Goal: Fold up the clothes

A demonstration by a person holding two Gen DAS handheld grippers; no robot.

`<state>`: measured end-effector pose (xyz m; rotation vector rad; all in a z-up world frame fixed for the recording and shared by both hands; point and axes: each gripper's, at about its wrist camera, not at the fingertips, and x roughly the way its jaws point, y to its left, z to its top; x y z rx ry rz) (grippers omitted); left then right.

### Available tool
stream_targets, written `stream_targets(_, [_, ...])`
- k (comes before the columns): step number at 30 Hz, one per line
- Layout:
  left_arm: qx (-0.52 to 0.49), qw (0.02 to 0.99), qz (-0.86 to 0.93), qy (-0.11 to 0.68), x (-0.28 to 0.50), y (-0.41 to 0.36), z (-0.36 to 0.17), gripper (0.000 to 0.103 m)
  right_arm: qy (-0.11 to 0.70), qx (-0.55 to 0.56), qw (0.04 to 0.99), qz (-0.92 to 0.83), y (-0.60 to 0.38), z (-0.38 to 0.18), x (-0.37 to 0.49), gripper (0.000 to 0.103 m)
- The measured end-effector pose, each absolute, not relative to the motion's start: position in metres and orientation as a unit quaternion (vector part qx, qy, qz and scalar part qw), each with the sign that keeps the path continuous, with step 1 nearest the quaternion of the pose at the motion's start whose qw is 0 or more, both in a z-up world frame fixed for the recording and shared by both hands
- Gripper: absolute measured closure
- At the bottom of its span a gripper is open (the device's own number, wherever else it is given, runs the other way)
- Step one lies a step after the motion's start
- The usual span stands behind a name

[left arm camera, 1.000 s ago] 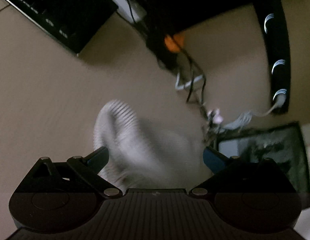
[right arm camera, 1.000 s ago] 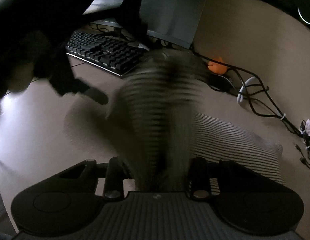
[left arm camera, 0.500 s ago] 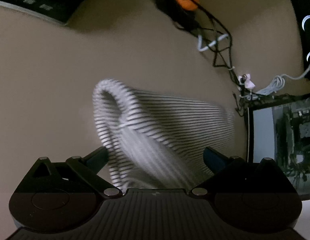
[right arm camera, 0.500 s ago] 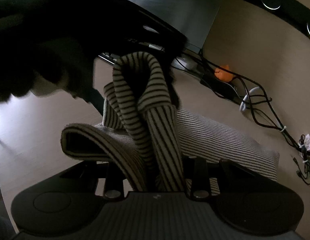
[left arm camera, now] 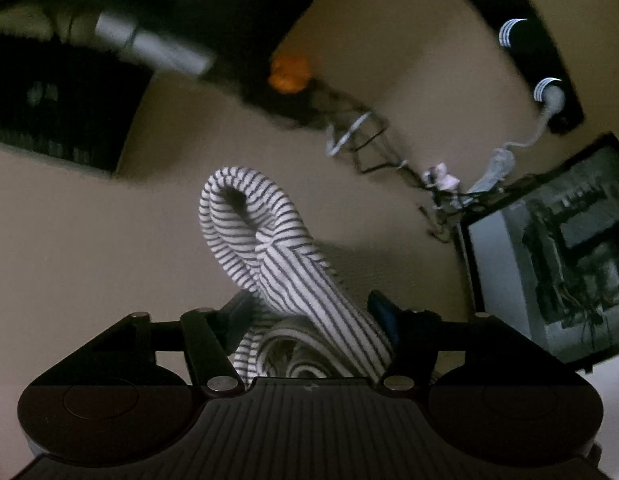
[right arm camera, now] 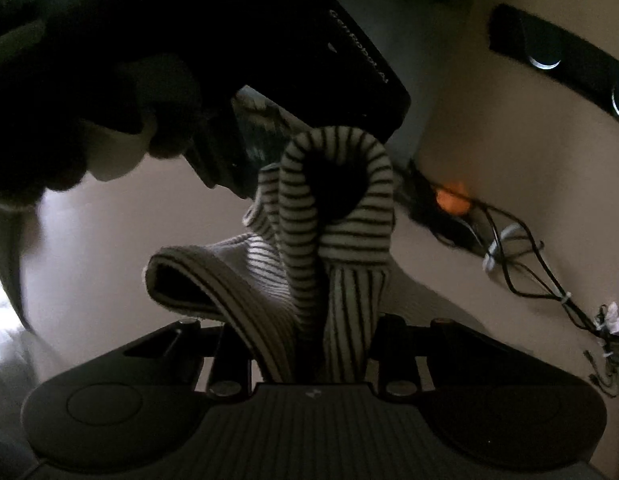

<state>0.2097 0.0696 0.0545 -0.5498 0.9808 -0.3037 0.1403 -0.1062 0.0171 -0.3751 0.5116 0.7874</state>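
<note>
Striped garment [left arm camera: 269,256] fills the middle of both wrist views, white with thin dark stripes, bunched and lifted off the tan desk [left arm camera: 89,248]. In the left wrist view the left gripper [left arm camera: 309,312] has its jaws closed in on a gathered fold of the cloth; the fabric rises from between the 2 fingers and curls over into a rounded loop at the top. In the right wrist view the right gripper [right arm camera: 313,332] has its jaws clamped on another bunch of the same garment [right arm camera: 337,216], which stands up in a similar loop, while a second flap of cloth droops out to the left with its edge curled open. Just above and left of that loop looms the dark body of the other gripper, with a hand [right arm camera: 109,132] wrapped round its handle; it sits very close to the cloth. On the desk behind, a tangle of cables [left arm camera: 361,140] runs past a small orange object [left arm camera: 289,74], a keyboard [left arm camera: 57,112] lies at the upper left, blurred, and a dark framed panel [left arm camera: 549,248] stands at the right.
</note>
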Motion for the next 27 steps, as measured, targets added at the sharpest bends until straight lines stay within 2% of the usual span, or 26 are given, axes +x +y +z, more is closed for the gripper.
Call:
stream_targets(3, [-0.246,0.842,-0.163,0.452,0.213,0.052,0.077,0.017,0.263,-0.101,0.877,0.389,-0.121,0.039,0.146,0.078])
stream_targets(5, [-0.232,0.844,-0.189,0.445,0.223,0.03,0.082,0.013,0.306,-0.009,0.872,0.381,-0.145,0.043,0.163,0.078])
stream_targets(9, [-0.204,0.83,-0.225,0.467,0.254,-0.025,0.068,0.013,0.383,0.181,0.835,0.352,-0.203,0.022,0.194,0.078])
stream_targets(12, [-0.181,0.813,-0.254,0.491,0.271,-0.066,0.048,0.013,0.399,0.266,0.817,0.321,-0.242,0.001,0.198,0.078])
stream_targets(16, [-0.148,0.794,-0.272,0.523,0.286,-0.105,0.019,0.013,0.392,0.292,0.827,0.277,-0.278,-0.015,0.192,0.072])
stream_targets(21, [-0.201,0.798,-0.304,0.48,0.277,-0.089,0.038,0.009,0.394,0.3,0.837,0.231,-0.31,-0.025,0.176,0.057])
stream_targets(24, [-0.223,0.825,-0.275,0.44,0.265,-0.056,0.05,0.008,0.383,0.297,0.846,0.221,-0.319,-0.016,0.166,0.057])
stream_targets(27, [-0.239,0.826,-0.227,0.458,0.252,-0.033,0.032,0.008,0.373,0.294,0.859,0.19,-0.334,-0.008,0.157,0.057])
